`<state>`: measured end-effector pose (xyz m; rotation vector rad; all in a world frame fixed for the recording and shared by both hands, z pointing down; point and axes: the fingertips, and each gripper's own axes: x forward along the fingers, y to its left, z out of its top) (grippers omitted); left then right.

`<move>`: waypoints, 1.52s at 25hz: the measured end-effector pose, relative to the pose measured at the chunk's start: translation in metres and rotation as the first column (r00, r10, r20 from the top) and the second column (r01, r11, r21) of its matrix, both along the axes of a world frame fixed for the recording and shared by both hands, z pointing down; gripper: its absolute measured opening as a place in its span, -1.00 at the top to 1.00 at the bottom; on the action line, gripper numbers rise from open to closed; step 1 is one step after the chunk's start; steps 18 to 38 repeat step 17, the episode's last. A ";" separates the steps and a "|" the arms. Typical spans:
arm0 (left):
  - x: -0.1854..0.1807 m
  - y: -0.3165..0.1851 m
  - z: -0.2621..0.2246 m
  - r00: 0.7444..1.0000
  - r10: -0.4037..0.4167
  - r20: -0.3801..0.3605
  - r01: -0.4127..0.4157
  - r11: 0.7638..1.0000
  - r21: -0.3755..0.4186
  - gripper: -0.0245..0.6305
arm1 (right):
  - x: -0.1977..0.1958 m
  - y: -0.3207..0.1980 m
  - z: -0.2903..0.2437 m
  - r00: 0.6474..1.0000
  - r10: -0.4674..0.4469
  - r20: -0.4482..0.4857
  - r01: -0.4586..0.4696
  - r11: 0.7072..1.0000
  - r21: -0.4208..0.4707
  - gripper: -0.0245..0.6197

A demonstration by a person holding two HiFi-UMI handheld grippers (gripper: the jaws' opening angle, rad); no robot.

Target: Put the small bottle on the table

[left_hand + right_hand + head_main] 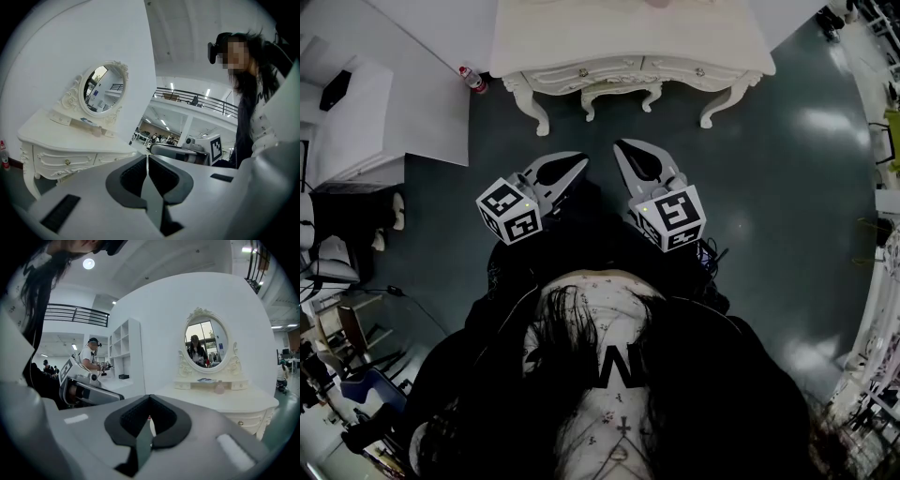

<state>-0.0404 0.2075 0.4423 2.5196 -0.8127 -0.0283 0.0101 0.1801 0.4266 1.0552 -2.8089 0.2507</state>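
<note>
**Head view:** The person stands back from a white carved dressing table (pixel 628 37). The left gripper (pixel 577 161) and the right gripper (pixel 623 148) are held side by side in front of the chest, both pointing toward the table and both with jaws together. A small clear bottle with a red band (pixel 472 80) is on the dark floor just beside the table's left leg, well apart from both grippers.

**Left gripper view:** This gripper's jaws meet along one line with nothing between them. The floor bottle (pixel 4 157) shows at the far left edge, low by the table leg. An oval mirror in a carved white frame (pixel 101 89) stands at the back of the table top. The drawers (pixel 65 161) in the table's front are shut, so what they hold is hidden.

**Right gripper view:** These jaws are also pressed together and carry nothing. A small pinkish thing (pixel 219 388) stands on the table top under the mirror, too small to tell whether it is a bottle. A white shelf unit (pixel 124 352) beside the table has open compartments, and one holds a dark flat item (pixel 123 376).

**Judgement:** Two stages fit. If the floor bottle is the one meant, it is not on the table and neither gripper is near it. If the pinkish thing is the bottle, it already stands where the task wants it, and empty grippers held back would suit that.
</note>
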 end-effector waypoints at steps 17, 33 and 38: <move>-0.003 -0.001 -0.008 1.000 -0.004 -0.005 0.004 1.000 0.013 0.89 | -0.002 -0.004 -0.002 1.000 -0.004 -0.003 0.004 1.000 0.006 0.90; -0.003 -0.001 -0.008 1.000 -0.004 -0.005 0.004 1.000 0.013 0.89 | -0.002 -0.004 -0.002 1.000 -0.004 -0.003 0.004 1.000 0.006 0.90; -0.003 -0.001 -0.008 1.000 -0.004 -0.005 0.004 1.000 0.013 0.89 | -0.002 -0.004 -0.002 1.000 -0.004 -0.003 0.004 1.000 0.006 0.90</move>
